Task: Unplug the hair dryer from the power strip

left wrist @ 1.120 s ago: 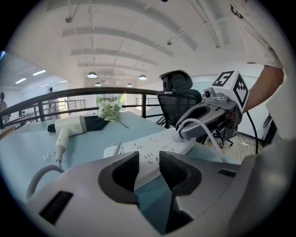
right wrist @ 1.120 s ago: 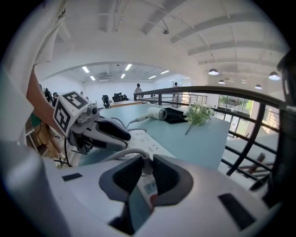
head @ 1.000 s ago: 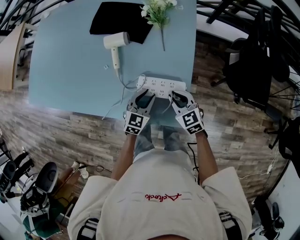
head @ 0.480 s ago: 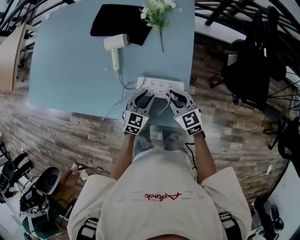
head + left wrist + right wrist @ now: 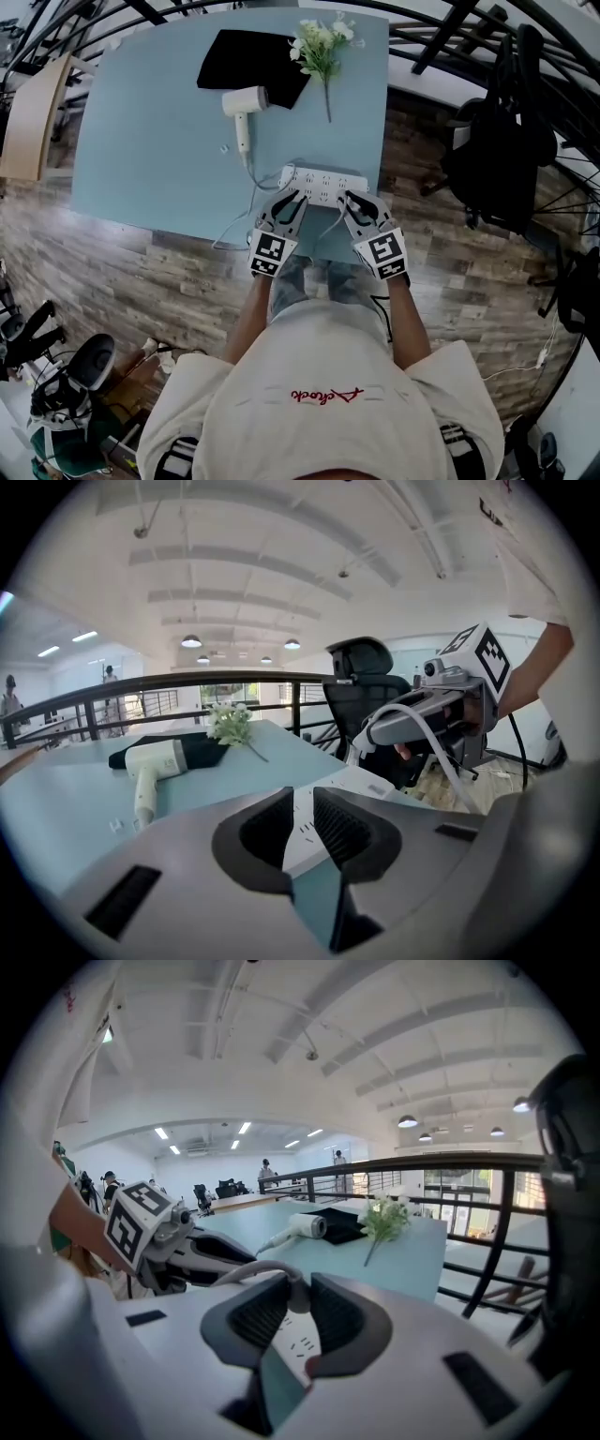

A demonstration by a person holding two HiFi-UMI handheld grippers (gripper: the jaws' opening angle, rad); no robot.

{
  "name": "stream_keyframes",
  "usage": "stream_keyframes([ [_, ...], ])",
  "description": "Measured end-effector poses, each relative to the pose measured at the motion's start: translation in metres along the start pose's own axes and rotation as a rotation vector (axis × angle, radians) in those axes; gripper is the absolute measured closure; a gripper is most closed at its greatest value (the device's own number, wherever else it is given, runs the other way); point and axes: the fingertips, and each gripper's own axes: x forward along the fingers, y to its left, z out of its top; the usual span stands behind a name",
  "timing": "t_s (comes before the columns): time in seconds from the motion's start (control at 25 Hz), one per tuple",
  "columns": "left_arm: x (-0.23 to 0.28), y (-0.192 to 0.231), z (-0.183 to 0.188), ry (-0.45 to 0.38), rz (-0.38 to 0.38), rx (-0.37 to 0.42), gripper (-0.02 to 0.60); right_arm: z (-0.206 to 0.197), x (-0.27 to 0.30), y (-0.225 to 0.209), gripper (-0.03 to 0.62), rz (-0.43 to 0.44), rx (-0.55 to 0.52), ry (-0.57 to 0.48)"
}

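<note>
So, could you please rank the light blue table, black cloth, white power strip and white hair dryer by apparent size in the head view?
1. Light blue table
2. Black cloth
3. White power strip, partly covered
4. White hair dryer, near the strip's size, so unsure

Red script on the shirt [image 5: 324, 395] is illegible; the left cube [image 5: 271, 253] and right cube [image 5: 386, 255] bear square markers.

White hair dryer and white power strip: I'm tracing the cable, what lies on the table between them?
In the head view, only the hair dryer's pale cord crosses the bare light-blue tabletop toward the power strip.
</note>
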Motion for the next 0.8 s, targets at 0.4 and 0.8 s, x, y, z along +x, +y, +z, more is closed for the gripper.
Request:
stream_keyframes([
  [0.4,-0.032,-0.002,0.043,-0.073,0.058,-0.028,0.561,0.036,-0.029,-0.006,0.511,-0.02,0.039,-0.095],
  [0.8,-0.063,-0.01,0.093,-0.202,0.135,-0.041,0.572,0.056,-0.06,-0.01,0.511,-0.038,0.031,-0.174],
])
